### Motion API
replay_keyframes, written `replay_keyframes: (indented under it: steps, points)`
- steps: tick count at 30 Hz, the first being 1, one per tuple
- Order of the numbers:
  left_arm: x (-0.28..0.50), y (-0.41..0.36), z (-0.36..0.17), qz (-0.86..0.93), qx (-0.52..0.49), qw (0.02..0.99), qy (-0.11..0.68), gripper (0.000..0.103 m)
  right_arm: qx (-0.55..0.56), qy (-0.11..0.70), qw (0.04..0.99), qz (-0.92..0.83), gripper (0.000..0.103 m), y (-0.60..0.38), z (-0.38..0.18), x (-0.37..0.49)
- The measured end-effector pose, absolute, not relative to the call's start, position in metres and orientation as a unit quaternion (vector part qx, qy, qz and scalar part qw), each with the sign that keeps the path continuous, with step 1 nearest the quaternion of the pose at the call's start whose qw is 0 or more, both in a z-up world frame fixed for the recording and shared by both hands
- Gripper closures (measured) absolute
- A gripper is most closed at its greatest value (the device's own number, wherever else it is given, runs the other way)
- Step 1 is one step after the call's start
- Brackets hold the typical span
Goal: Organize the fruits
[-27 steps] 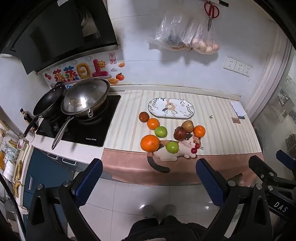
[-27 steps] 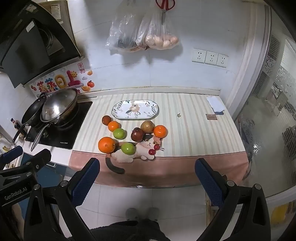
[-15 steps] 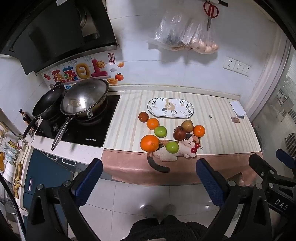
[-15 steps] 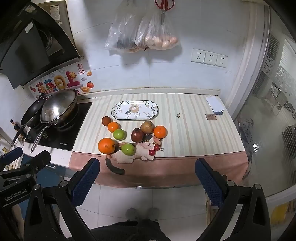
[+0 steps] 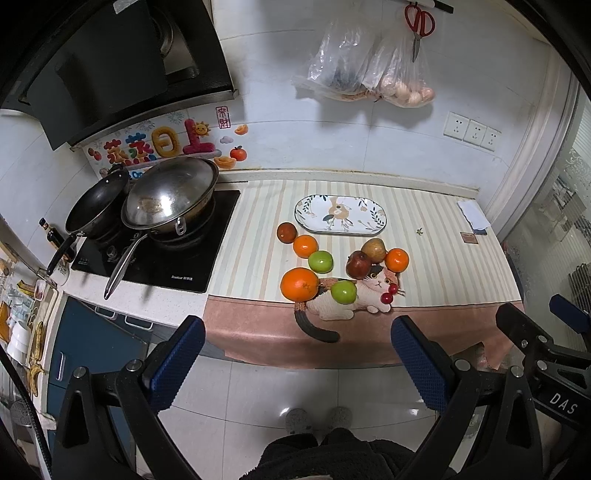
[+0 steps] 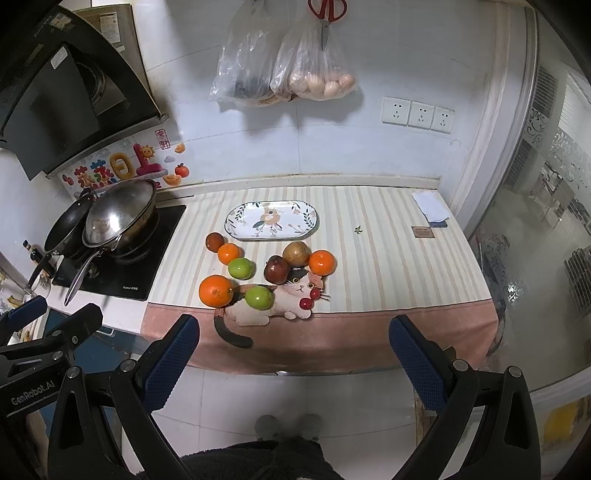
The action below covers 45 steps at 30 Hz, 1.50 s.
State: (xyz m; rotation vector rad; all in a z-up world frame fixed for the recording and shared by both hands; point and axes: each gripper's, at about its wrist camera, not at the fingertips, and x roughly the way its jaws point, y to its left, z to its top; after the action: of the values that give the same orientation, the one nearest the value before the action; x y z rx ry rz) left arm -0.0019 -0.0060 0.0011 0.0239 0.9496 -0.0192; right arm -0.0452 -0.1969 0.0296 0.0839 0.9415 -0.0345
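Observation:
Several fruits lie on the striped counter mat: a large orange (image 5: 299,283) (image 6: 216,291), two green apples (image 5: 320,261) (image 5: 344,291), a red apple (image 5: 358,264) (image 6: 276,269), a brown pear (image 5: 373,250), two small oranges (image 5: 305,245) (image 5: 396,259) and a dark fruit (image 5: 287,232). An empty oval floral plate (image 5: 340,220) (image 6: 271,220) sits behind them. My left gripper (image 5: 295,362) and right gripper (image 6: 291,354) are both open and empty, held well back from the counter above the floor.
A cooktop (image 5: 155,258) with a wok (image 5: 170,195) and a frying pan (image 5: 96,203) is at the left. Plastic bags (image 5: 365,81) and scissors (image 5: 419,22) hang on the wall. A cloth (image 6: 430,210) lies at the counter's back right. A glass door (image 6: 546,221) is to the right.

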Motion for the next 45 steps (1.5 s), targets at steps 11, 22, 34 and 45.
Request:
replay_keyframes:
  steps: [11, 22, 34, 45]
  points:
    - [-0.002, -0.005, 0.001, -0.010, 0.011, 0.889, 0.458, 0.000, 0.045, 0.452, 0.891, -0.016, 0.000, -0.195, 0.033, -0.051]
    - [-0.003, -0.004, 0.001, -0.011, 0.011, 0.889, 0.457, 0.000, 0.045, 0.451, 0.891, -0.015, 0.000, -0.195, 0.033, -0.052]
    - [-0.014, 0.004, 0.002, -0.011, 0.008, 0.890, 0.456, 0.000, 0.044, 0.451, 0.891, -0.014, 0.000, -0.194, 0.032, -0.056]
    - [-0.018, 0.005, 0.003, -0.013, 0.008, 0.890, 0.456, 0.000, 0.045, 0.451, 0.891, -0.013, 0.000, -0.194, 0.032, -0.058]
